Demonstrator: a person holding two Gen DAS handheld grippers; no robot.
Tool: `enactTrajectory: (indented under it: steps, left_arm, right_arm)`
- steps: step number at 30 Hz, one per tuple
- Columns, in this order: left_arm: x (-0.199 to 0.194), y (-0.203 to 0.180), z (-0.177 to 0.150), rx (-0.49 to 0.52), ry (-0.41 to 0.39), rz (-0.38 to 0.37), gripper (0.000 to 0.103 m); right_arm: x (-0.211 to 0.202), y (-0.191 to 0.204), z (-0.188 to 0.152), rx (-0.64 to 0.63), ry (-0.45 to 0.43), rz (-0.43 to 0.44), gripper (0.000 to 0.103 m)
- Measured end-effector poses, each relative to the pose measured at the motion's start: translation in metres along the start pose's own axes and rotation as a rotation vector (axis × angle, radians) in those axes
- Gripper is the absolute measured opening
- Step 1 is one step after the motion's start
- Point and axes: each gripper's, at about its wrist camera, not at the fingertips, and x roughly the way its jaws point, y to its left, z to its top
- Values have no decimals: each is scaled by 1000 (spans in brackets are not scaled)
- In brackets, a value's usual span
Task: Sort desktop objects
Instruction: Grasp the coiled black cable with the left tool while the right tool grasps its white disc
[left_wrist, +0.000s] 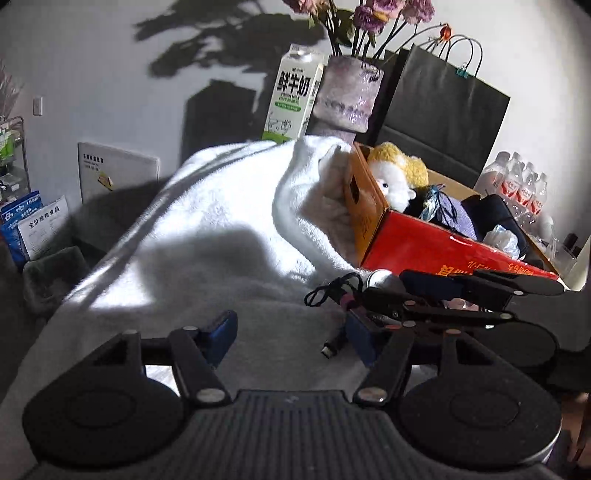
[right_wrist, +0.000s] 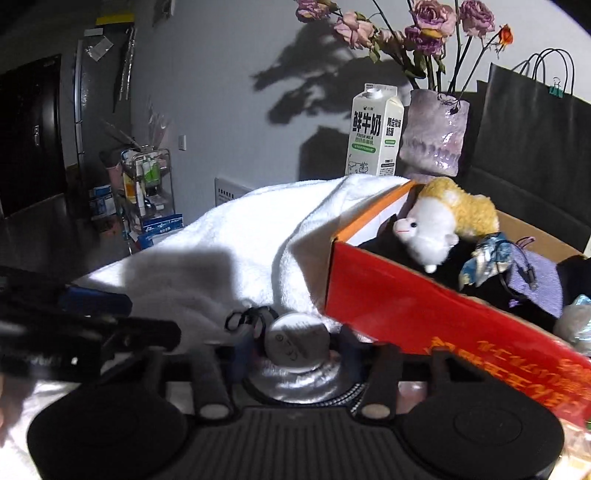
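Note:
A round white device (right_wrist: 295, 341) with a black cord (right_wrist: 245, 317) lies on the white towel (right_wrist: 236, 236) beside the red box (right_wrist: 436, 314). My right gripper (right_wrist: 293, 350) has its blue-padded fingers on either side of the device, touching it. In the left wrist view the device (left_wrist: 382, 278) shows behind the right gripper (left_wrist: 406, 291), with its cord (left_wrist: 332, 290) and a plug end (left_wrist: 330, 349) on the towel (left_wrist: 207, 221). My left gripper (left_wrist: 291, 332) is open and empty, low over the towel. The red box (left_wrist: 424, 247) holds a plush toy (left_wrist: 397, 181) and other items.
A milk carton (left_wrist: 293, 92), a purple vase with dried flowers (left_wrist: 349, 96) and a black paper bag (left_wrist: 443, 107) stand behind the box. Water bottles (left_wrist: 517, 184) sit at the far right. A wire rack (right_wrist: 147, 184) stands on the floor at left.

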Motion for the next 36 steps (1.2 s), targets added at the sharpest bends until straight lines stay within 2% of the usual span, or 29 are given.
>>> enactTrajectory:
  steps: [3, 8, 10, 12, 13, 14, 16, 19, 23, 27, 31, 36]
  left_arm:
    - [8, -2, 4, -22, 24, -35, 67]
    - [30, -18, 11, -27, 76, -169, 67]
    - [46, -21, 11, -56, 119, -169, 57]
    - [50, -28, 14, -46, 112, -120, 33]
    - [50, -32, 15, -35, 113, -118, 25]
    - [48, -36, 16, -34, 115, -118, 22]
    - [36, -48, 13, 4, 75, -63, 21]
    - [1, -67, 2, 87, -37, 20, 19]
    - [-44, -69, -10, 35, -78, -28, 19]
    - [-83, -77, -11, 17, -133, -8, 19]
    - [-119, -90, -15, 31, -179, -49, 19]
    - [-140, -110, -27, 72, -170, -95, 19]
  right_arm:
    - [-10, -2, -2, 27, -6, -18, 38]
    - [-61, -30, -4, 152, -145, -102, 38]
    - [-84, -44, -11, 217, -185, -122, 38]
    - [-105, -50, -21, 245, -214, -138, 38]
    - [-113, -52, -25, 254, -221, -144, 38]
    - [-119, -53, -32, 262, -221, -151, 38]
    - [-129, -53, -46, 280, -216, -168, 38]
    - [-139, -53, -64, 289, -195, -186, 38]
    - [-158, -53, -79, 305, -199, -200, 38]
    - [-181, -56, -90, 317, -224, -218, 38]
    - [-211, -52, -96, 315, -281, -235, 38]
    - [-244, -44, -105, 322, -338, -247, 38]
